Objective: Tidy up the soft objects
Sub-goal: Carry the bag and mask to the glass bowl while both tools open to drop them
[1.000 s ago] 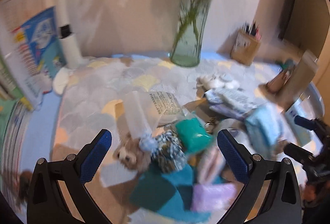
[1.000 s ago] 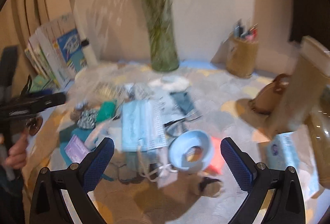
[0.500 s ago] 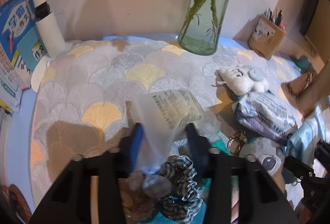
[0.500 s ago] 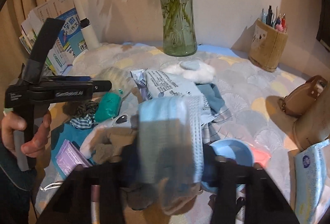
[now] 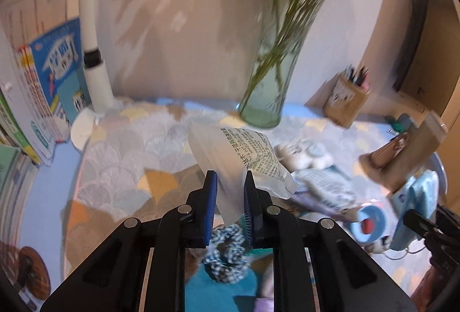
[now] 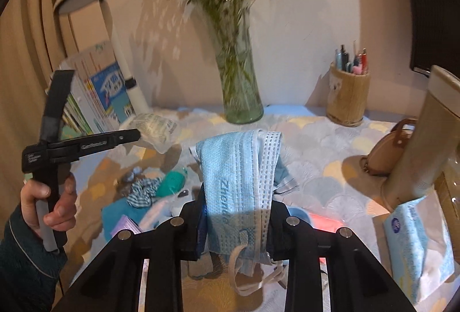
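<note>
Two grippers: each is clamped on a soft item, raised above the cluttered table.
Left gripper [image 5: 230, 188]: jaws closed on a translucent plastic packet [image 5: 244, 156] printed with black text; the packet sticks out past the fingertips, lifted off the cloth.
Right gripper [image 6: 237, 214]: jaws pinched on a folded bundle of light blue face masks [image 6: 241, 176], whose ear loops dangle below the fingers.
Left hand [image 6: 46, 205]: seen from the right wrist view at far left, wrapped round the black handle of its gripper, with the packet [image 6: 155, 129] at the tip.
Tablecloth [image 5: 120, 156]: pale, with a scallop fan pattern in grey, yellow and orange.
Pile below: a blue-and-white checked scrunchie [image 5: 227, 254] lies on teal cloth [image 5: 218, 289], just near of the left gripper's fingers; a teal soft item [image 6: 172, 182] sits beside it.
Far side: a glass vase [image 6: 240, 87] with green stems stands at the wall, a pen holder [image 6: 348, 99] to its right, a white lamp [image 6: 115, 47] and books [image 5: 43, 82] to its left.
Right edge: a tissue pack [image 6: 417, 243] lies near a tan pouch [image 6: 388, 151].
</note>
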